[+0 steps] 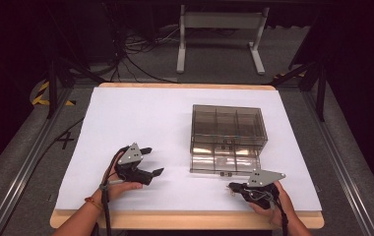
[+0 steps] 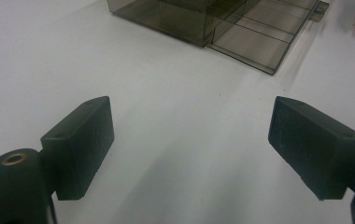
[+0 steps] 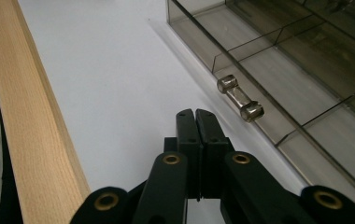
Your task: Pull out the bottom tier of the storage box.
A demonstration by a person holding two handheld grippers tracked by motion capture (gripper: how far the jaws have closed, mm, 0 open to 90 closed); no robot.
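Smoke-tinted transparent drawer box (image 1: 228, 129), upright on the white table cover, right of centre. Its top shows a grid of compartments. My side of it carries the lower drawer (image 1: 224, 163), pulled partway out, divided by thin partitions and showing nothing inside. A clear bar handle (image 3: 239, 98) sits on the drawer front, level.

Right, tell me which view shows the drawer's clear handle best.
The right gripper view: the clear handle sits close and sharp on the pulled-out drawer, just beyond the shut right gripper. The high view shows it as a small dark mark on the drawer front. The left gripper view shows the drawer side-on, its handle not clear.
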